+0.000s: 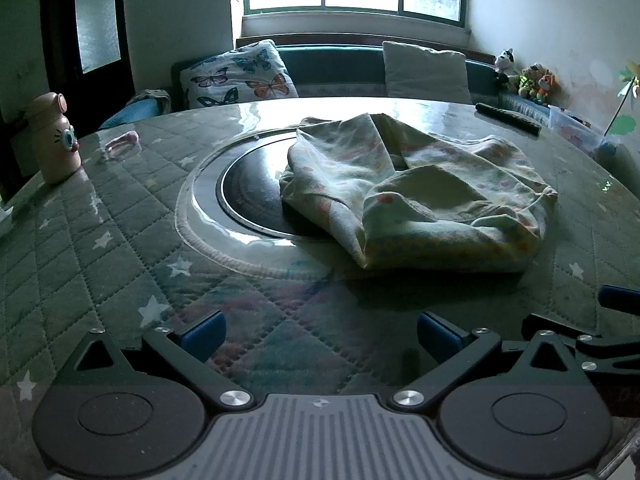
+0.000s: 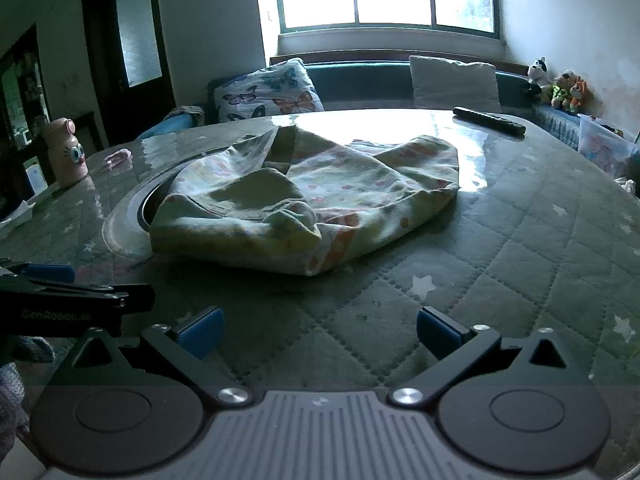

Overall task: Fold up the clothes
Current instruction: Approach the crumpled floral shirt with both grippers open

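Both claws, left claw (image 1: 320, 336) and right claw (image 2: 320, 330), stand apart and empty at lower frame; the crumpled garment (image 1: 416, 196) lies mid-frame on the quilted surface (image 1: 100, 240), so pinch outer edges and spread flat before folding.

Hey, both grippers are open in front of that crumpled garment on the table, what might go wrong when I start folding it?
1. The garment lies bunched in layers, so the left gripper or right gripper may pinch several layers together.
2. It partly covers the round inset; dragging could snag on that rim.
3. The tablecloth cover looks glossy, so cloth may slide.
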`<state>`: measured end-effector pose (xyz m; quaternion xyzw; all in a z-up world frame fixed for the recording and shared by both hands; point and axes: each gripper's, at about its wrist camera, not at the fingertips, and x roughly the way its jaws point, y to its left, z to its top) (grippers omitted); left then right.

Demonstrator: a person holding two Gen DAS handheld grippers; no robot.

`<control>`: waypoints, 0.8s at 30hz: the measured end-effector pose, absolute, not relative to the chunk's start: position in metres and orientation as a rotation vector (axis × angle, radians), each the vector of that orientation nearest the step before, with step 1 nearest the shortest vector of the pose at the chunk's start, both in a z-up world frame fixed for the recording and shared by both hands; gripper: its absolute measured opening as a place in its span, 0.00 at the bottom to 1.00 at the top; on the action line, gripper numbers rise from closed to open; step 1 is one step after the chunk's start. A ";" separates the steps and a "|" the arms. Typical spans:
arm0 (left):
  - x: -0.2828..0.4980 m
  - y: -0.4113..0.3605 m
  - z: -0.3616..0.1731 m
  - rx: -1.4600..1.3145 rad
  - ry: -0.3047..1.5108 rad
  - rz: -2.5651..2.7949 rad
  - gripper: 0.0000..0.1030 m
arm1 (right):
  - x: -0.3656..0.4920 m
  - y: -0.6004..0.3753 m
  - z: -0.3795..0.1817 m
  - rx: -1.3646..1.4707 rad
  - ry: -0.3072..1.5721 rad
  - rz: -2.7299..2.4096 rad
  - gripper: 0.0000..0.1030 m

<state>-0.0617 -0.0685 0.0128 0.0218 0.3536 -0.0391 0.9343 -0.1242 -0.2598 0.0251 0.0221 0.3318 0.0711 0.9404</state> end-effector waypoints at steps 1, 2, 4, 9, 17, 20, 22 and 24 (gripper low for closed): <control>-0.061 -0.069 0.013 0.045 0.724 -0.081 1.00 | -0.124 -0.260 0.025 0.046 0.677 0.147 1.00; -0.061 -0.069 0.013 0.045 0.725 -0.081 1.00 | -0.124 -0.259 0.025 0.045 0.675 0.149 1.00; -0.061 -0.069 0.013 0.045 0.727 -0.083 1.00 | -0.123 -0.259 0.026 0.045 0.675 0.150 1.00; -0.059 -0.069 0.015 0.045 0.727 -0.087 1.00 | -0.120 -0.257 0.027 0.045 0.674 0.155 1.00; -0.055 -0.070 0.015 0.047 0.738 -0.090 1.00 | -0.114 -0.254 0.026 0.042 0.683 0.170 1.00; -0.052 -0.070 0.016 0.048 0.740 -0.092 1.00 | -0.112 -0.253 0.027 0.041 0.682 0.172 1.00; -0.050 -0.071 0.016 0.049 0.742 -0.092 1.00 | -0.111 -0.254 0.028 0.044 0.680 0.173 1.00; -0.049 -0.071 0.017 0.048 0.743 -0.093 1.00 | -0.108 -0.254 0.029 0.048 0.680 0.174 1.00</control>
